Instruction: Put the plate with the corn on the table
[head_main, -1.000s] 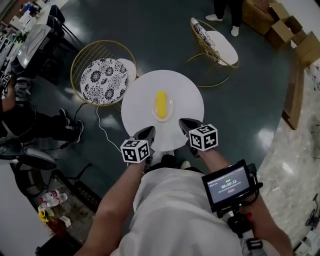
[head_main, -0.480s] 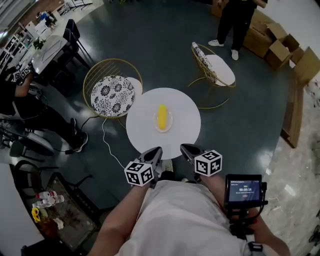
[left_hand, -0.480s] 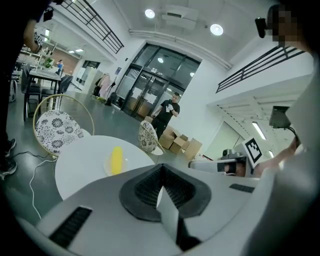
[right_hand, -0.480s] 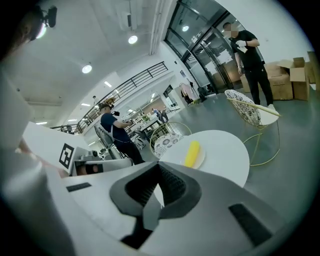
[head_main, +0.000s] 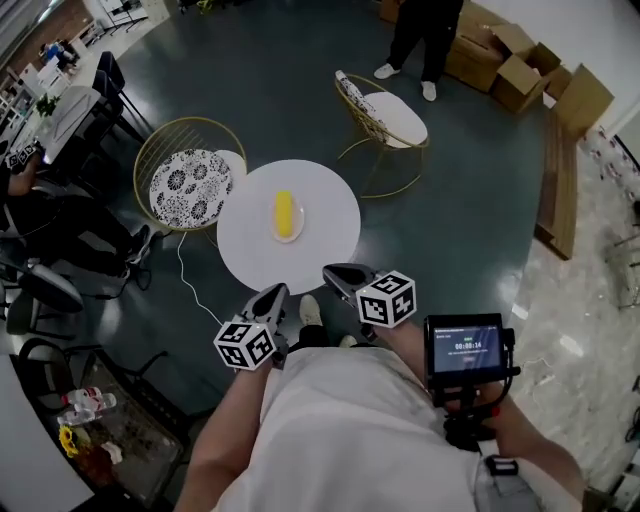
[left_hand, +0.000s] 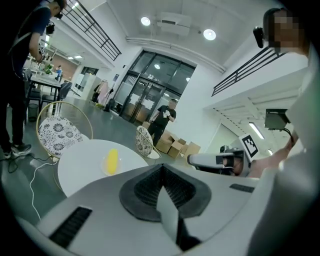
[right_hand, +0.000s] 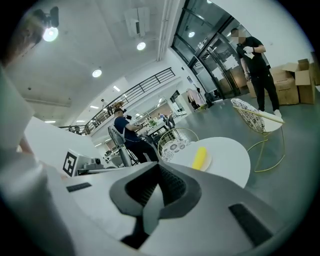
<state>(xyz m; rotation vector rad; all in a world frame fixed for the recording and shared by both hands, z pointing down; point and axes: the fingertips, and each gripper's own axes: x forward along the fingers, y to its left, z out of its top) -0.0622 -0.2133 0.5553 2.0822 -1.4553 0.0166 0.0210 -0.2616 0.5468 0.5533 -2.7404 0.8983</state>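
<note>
A yellow corn cob (head_main: 285, 212) lies on a small pale plate (head_main: 297, 232) near the middle of the round white table (head_main: 330, 240). My left gripper (head_main: 277, 293) and right gripper (head_main: 335, 272) hover side by side off the table's near edge, both shut and empty. In the left gripper view the shut left gripper (left_hand: 162, 170) points at the corn (left_hand: 112, 161) on the table (left_hand: 80, 167), well short of it. The right gripper view shows the right gripper (right_hand: 159, 172) shut, with the corn (right_hand: 200, 157) and table (right_hand: 232, 155) beyond.
A gold wire chair with a patterned cushion (head_main: 185, 183) stands left of the table, and a second chair (head_main: 385, 115) behind it to the right. A person (head_main: 420, 30) stands near cardboard boxes (head_main: 520, 70). A cable (head_main: 188, 275) runs across the floor.
Both grippers have drawn back from the table's near edge toward the person's body and risen. The plate with the corn stays on the table, and the view has pulled away from it.
</note>
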